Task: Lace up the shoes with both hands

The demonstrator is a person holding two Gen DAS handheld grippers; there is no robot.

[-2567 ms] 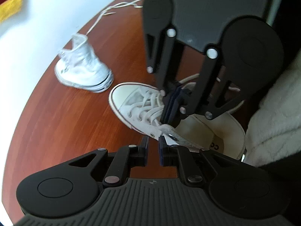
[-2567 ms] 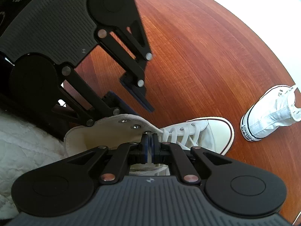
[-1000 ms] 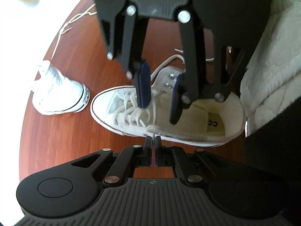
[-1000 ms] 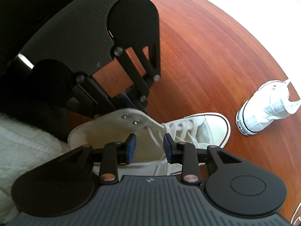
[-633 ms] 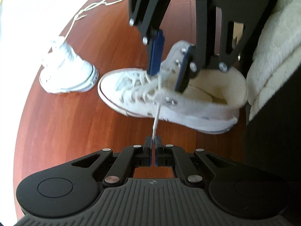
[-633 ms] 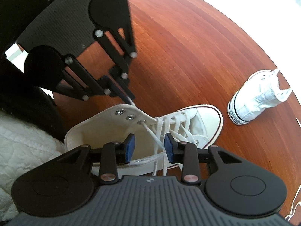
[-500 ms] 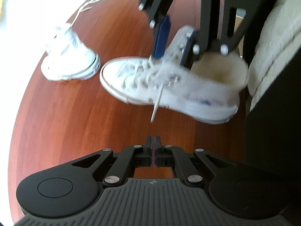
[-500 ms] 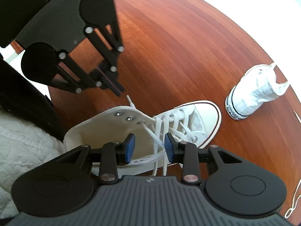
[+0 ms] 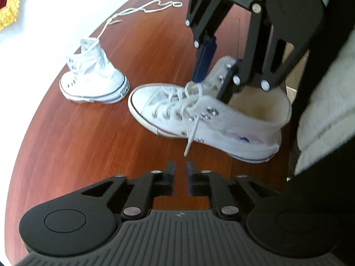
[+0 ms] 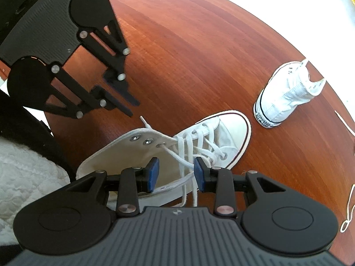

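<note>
- L gripper (image 9: 180,168): black two-finger unit w/ blue pads. Jaws have just been opening; now parted, nothing between them. Clamped on lace end 0.6 s ago; lace was already free at 0.5 s.
- Released white lace end (image 9: 191,136) hangs down outer side of shoe, tip just short of L fingertips, not touching them.
- Large off-white canvas high-top sneaker (image 9: 221,119) lies on round reddish-brown wooden table (image 9: 66,146), toe toward small shoe, collar toward person's white quilted sleeve (image 9: 328,102). Lower eyelets laced; top eyelets on near flap bare.
- R gripper (image 10: 175,173): jaws apart, same gap as 1 s ago, hovering over tongue/ankle opening. Lace strands (image 10: 184,173) run between blue pads; pads not pressing on them.
- vs 2.6 s ago: R was then clenched at collar, L pinched shut at shoe's near edge. L unit now sits further back from shoe.
- Small white high-top sneaker (image 9: 93,82) upright, just beyond big shoe's toe, apart from it; its loose white lace (image 9: 142,8) trails toward table edge.
- Yellow-fringed cloth (image 9: 8,6) at far left, off table.
</note>
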